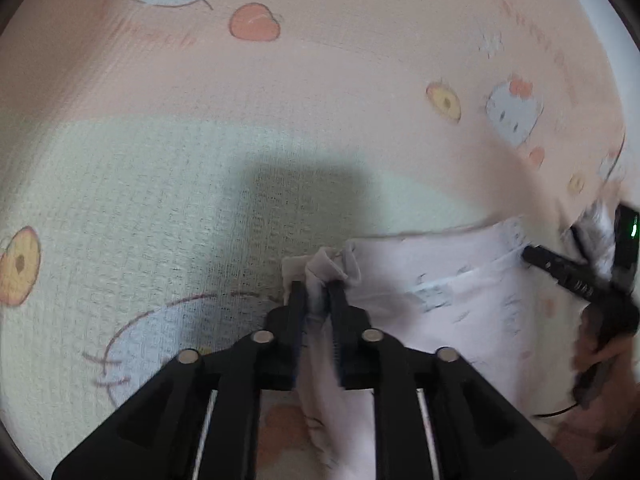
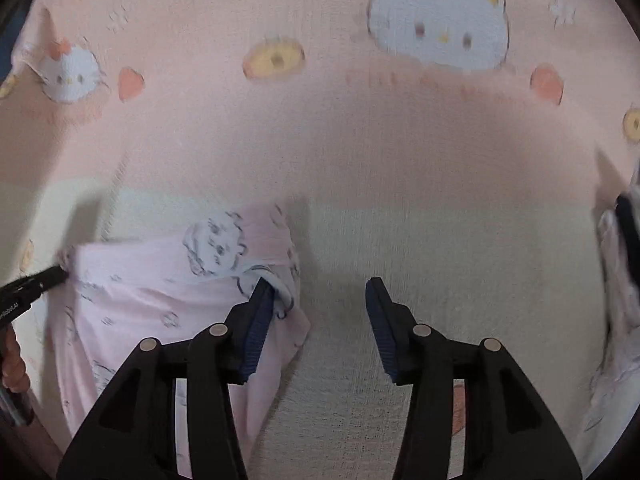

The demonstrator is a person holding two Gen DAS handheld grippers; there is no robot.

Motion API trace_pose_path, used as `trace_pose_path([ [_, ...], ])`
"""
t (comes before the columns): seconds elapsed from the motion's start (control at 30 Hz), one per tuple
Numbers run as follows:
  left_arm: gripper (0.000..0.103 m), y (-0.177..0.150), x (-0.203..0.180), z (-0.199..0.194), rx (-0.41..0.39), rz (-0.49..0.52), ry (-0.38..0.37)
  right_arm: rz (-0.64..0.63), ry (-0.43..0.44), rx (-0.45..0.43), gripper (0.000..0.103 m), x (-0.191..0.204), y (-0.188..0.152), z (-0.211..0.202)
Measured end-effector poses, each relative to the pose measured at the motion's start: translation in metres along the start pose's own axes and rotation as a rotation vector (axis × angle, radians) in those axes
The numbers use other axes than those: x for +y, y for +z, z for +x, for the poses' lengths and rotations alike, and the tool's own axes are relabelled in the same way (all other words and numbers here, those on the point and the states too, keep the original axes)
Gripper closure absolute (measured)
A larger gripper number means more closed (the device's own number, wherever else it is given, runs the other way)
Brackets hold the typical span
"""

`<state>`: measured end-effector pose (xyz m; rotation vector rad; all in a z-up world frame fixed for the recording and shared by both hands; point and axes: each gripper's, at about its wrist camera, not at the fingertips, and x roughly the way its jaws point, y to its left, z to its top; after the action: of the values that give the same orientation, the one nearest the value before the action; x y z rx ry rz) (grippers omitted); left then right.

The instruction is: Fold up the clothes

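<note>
The pink garment [image 2: 160, 280], a small printed piece, lies on a cartoon-cat patterned bedsheet [image 1: 320, 80] and already looks doubled over: its far edge is a fairly straight fold line and layers show along its middle in the left wrist view. The left gripper [image 1: 318, 292] sits at the garment's left far corner, its jaws narrow with a bunched fold of the cloth between them; the pads look pressed on the fabric, though the grip may be slackening. The right gripper [image 2: 316, 292] is at the garment's opposite side, its jaws standing wide; one finger [image 2: 258, 308] touches the garment's right edge and nothing lies between the two. In my judgement a fold has just been laid down and the corners are being let go, so this piece is partway folded at least; a further fold or smoothing may remain. Well to the right of the garment, at the picture's edge, another pale cloth [image 2: 612, 320] shows, possibly still waiting to be folded.
</note>
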<state>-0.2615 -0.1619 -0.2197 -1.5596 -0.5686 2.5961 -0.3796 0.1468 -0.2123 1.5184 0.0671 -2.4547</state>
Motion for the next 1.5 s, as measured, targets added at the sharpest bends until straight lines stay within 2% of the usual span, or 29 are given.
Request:
trace_pose_path([
  [0.03,0.068,0.002,-0.001,-0.01,-0.044,0.016,0.005,-0.006,0.009,-0.043,0.055,0.002,0.001,-0.009],
  [0.07,0.065,0.004,-0.001,-0.019,-0.083,0.03,0.009,-0.013,0.029,-0.076,0.054,0.005,0.003,-0.017],
  [0.13,0.065,0.006,0.005,-0.016,-0.057,0.016,0.007,-0.045,0.056,-0.068,0.054,0.013,0.006,-0.017],
  [0.2,0.066,0.004,0.012,-0.003,0.005,-0.016,-0.04,-0.102,0.025,0.004,0.054,0.027,0.006,0.001],
  [0.23,0.07,0.002,0.012,0.003,0.029,-0.019,-0.051,-0.135,-0.002,0.056,0.064,0.031,0.004,0.014],
  [0.27,0.079,-0.001,0.01,0.008,0.045,-0.001,-0.046,-0.143,-0.009,0.062,0.07,0.031,0.002,0.018],
  [0.3,0.081,-0.003,0.006,0.009,0.05,0.018,-0.037,-0.152,-0.016,0.069,0.07,0.03,0.001,0.023],
  [0.37,0.092,-0.004,-0.002,0.009,0.035,0.073,0.017,-0.167,-0.029,0.08,0.07,0.03,-0.002,0.032],
  [0.43,0.093,-0.003,-0.003,0.01,0.018,0.081,0.083,-0.15,-0.028,0.071,0.07,0.024,-0.003,0.031],
  [0.5,0.093,-0.001,0.006,0.004,-0.019,0.068,0.182,-0.11,-0.038,0.049,0.07,0.015,-0.003,0.028],
  [0.53,0.093,0.001,0.01,-0.001,-0.032,0.058,0.2,-0.083,-0.045,0.037,0.07,0.009,-0.003,0.025],
  [0.6,0.093,0.005,0.02,-0.014,-0.057,0.004,0.124,-0.033,-0.032,0.022,0.07,0.0,-0.004,0.015],
  [0.63,0.093,0.006,0.02,-0.02,-0.064,-0.002,0.062,-0.009,-0.015,0.018,0.07,-0.003,-0.005,0.008],
  [0.7,0.093,0.001,0.005,-0.026,-0.056,0.071,-0.014,-0.016,0.022,-0.012,0.068,-0.003,-0.009,-0.009],
  [0.77,0.093,-0.005,-0.016,-0.015,-0.011,0.15,-0.036,-0.079,0.035,-0.016,0.068,0.009,-0.015,-0.015],
  [0.83,0.093,-0.013,-0.023,0.002,0.036,0.189,0.028,-0.148,0.035,0.045,0.068,0.02,-0.018,0.0],
  [0.87,0.093,-0.016,-0.026,0.01,0.056,0.205,0.058,-0.173,0.001,0.067,0.07,0.021,-0.019,0.008],
  [0.93,0.099,-0.012,-0.013,0.011,0.058,0.169,0.072,-0.171,-0.03,0.085,0.079,0.014,-0.019,0.016],
  [1.03,0.097,-0.004,0.002,-0.011,0.017,0.062,0.072,-0.121,-0.059,0.039,0.076,-0.001,-0.016,-0.005],
  [1.07,0.096,-0.004,0.007,-0.02,0.024,0.017,0.054,-0.128,-0.049,0.029,0.076,-0.001,-0.021,-0.018],
  [1.13,0.096,-0.018,0.014,-0.029,0.07,-0.094,-0.065,-0.14,-0.026,0.012,0.072,-0.002,-0.031,-0.044],
  [1.17,0.095,-0.025,0.016,-0.033,0.09,-0.146,-0.12,-0.133,0.0,0.03,0.071,0.003,-0.043,-0.05],
  [1.2,0.095,-0.033,0.014,-0.039,0.091,-0.17,-0.133,-0.126,0.025,0.048,0.07,0.008,-0.056,-0.057],
  [1.3,0.094,-0.065,0.014,-0.057,0.108,-0.206,-0.13,-0.108,0.091,0.105,0.07,0.021,-0.098,-0.073],
  [1.43,0.08,-0.116,0.004,-0.05,0.211,-0.25,-0.167,-0.123,0.11,0.163,0.07,0.038,-0.153,-0.074],
  [1.5,0.08,-0.13,-0.002,-0.047,0.245,-0.239,-0.181,-0.106,0.125,0.16,0.07,0.044,-0.174,-0.079],
])
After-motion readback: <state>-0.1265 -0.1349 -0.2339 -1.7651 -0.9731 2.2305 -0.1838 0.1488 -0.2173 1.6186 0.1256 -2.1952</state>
